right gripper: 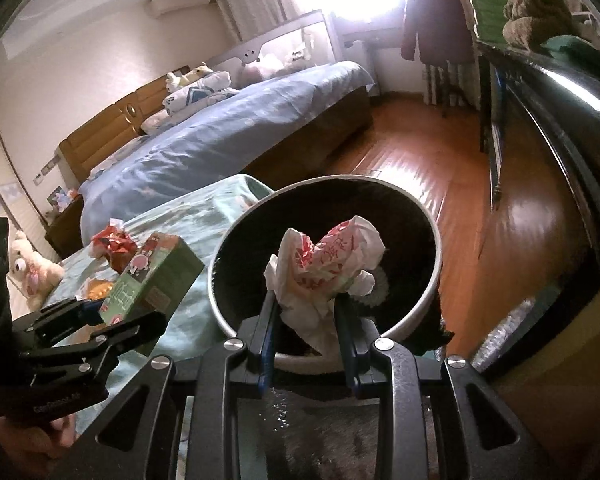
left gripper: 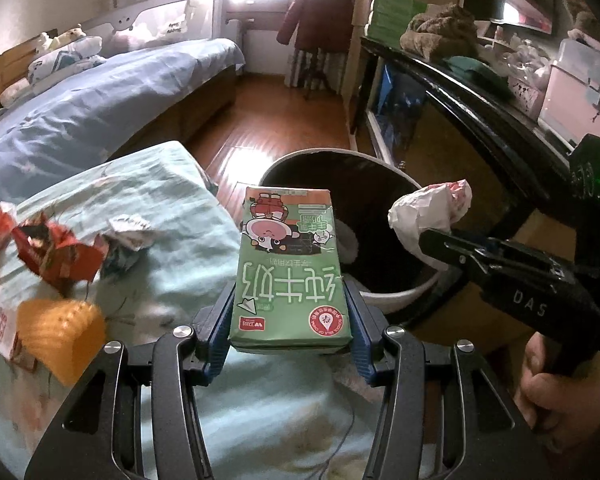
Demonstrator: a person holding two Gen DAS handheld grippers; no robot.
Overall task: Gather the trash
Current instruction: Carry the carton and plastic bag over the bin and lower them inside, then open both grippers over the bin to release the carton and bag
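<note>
While both of your tools are loaded, the black-lined bin (right gripper: 332, 240) sits straight ahead of the right tool (right gripper: 306, 320) and ahead and to the right of the left tool (left gripper: 290, 320), so each load looks lined up for a drop. Your left tool is closed to the width of the green milk carton (left gripper: 290, 268), pinching its lower end so the carton reaches forward toward the bin's rim. Your right tool is closed nearly tight on a crumpled white-and-red wrapper (right gripper: 328, 268), which hangs directly above the bin's opening; I judge it ready to let go. To the left of the left tool, the surface under a pale green cloth (left gripper: 172, 208) holds a torn red packet (left gripper: 56, 256) and an orange cup (left gripper: 60, 332), probably next. Beyond lie a blue-sheeted bed (right gripper: 220, 132) and wooden floor (right gripper: 440, 184).
</note>
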